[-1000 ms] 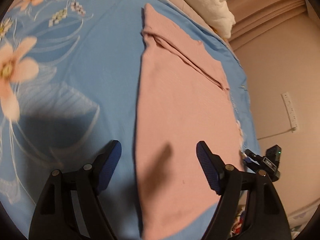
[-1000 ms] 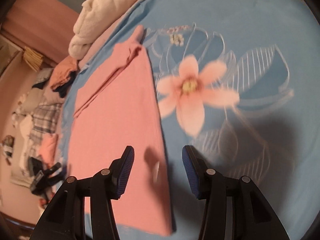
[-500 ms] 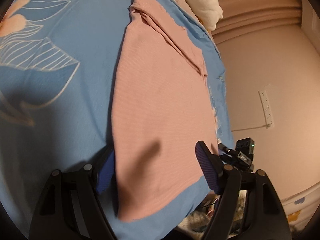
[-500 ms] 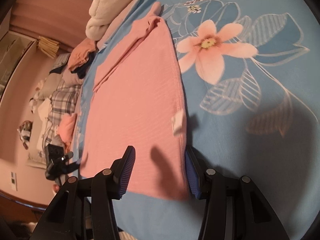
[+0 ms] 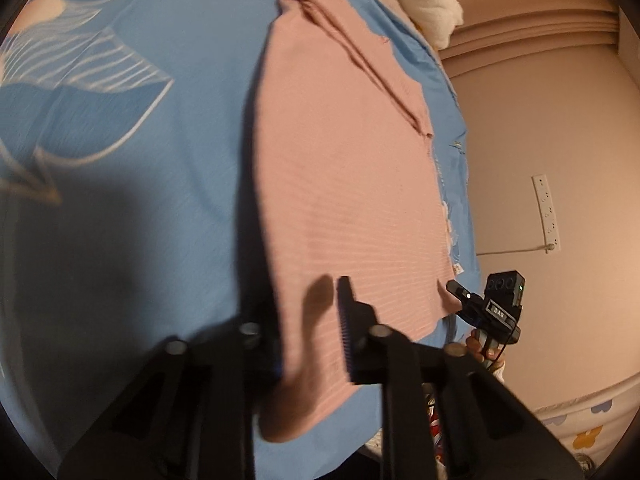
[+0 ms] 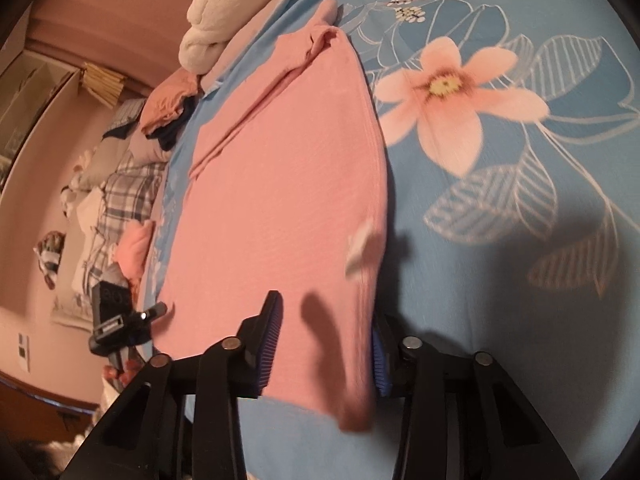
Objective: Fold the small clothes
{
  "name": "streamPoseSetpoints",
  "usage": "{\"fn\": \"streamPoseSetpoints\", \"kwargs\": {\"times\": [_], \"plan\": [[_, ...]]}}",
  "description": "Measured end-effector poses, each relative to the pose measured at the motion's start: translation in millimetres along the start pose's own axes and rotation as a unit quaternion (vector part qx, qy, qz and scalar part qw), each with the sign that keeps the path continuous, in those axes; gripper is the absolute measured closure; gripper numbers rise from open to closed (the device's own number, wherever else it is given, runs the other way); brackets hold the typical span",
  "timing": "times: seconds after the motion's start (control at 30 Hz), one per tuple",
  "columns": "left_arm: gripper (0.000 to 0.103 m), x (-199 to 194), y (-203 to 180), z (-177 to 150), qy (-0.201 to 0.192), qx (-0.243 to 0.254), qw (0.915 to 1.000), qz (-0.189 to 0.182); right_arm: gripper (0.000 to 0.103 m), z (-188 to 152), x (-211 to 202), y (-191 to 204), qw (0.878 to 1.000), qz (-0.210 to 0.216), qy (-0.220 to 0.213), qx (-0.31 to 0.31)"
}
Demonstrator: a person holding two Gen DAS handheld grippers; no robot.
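Left black two-finger gripper [image 5: 310,332]: held low over the near hem, fingers closing on a lifted corner of the garment. Right black two-finger gripper [image 6: 324,344]: likewise placed, blue-padded fingers straddling the opposite near corner, cloth raised between them. Light blue bedsheet printed with pink flowers [image 6: 500,200]: spread beneath. Pink wall [image 5: 520,140] with white socket strip [image 5: 546,214]: beside the bed. Pink ribbed knit garment [image 6: 280,184]: laid flat, folded lengthwise, white label [image 6: 358,248] showing.
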State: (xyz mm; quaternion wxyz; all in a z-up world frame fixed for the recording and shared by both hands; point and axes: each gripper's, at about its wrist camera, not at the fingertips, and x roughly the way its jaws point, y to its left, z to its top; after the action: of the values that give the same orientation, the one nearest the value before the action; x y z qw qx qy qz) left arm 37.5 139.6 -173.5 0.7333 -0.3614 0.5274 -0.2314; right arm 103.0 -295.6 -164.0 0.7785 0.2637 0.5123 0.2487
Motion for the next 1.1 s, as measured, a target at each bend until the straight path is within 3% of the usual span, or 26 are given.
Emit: {"fn": "streamPoseSetpoints", "kwargs": {"times": [0.13,0.2,0.3,0.5,0.67,0.83,1.1], "plan": [[0.098,-0.9,-0.3,1.0,0.005,-0.002,1.0000,0.008,0.074,-4.7,-0.4,-0.7,1.000,-0.004,0.009,-0.006],[0.100,-2.0,-3.6,4.1,0.004,-0.004,0.9999,0.012,0.088,-3.0,0.3,2.2,1.000,-0.012,0.016,-0.007],[0.101,-7.2,-7.6,8.2,-0.006,-0.006,0.9998,-0.020,0.092,-2.7,-1.0,13.9,0.999,-0.003,0.022,-0.025],[0.101,-26.2,-21.5,27.1,-0.045,-0.003,0.9932,-0.107,0.092,10.1,-23.1,35.2,0.993,0.104,-0.047,-0.044],[0.101,-37.6,-35.9,44.8,-0.071,0.005,0.9891,-0.129,0.092,28.1,-31.1,51.4,0.980,0.166,-0.098,-0.054],[0.101,-48.3,-51.6,68.7,-0.098,0.016,0.9853,-0.139,0.092,49.2,-34.7,70.0,0.970,0.191,-0.134,-0.068],[0.101,-49.2,-63.8,127.6,-0.134,0.018,0.9811,-0.138,0.092,100.6,-36.7,83.2,0.964,0.177,-0.177,-0.086]]}}
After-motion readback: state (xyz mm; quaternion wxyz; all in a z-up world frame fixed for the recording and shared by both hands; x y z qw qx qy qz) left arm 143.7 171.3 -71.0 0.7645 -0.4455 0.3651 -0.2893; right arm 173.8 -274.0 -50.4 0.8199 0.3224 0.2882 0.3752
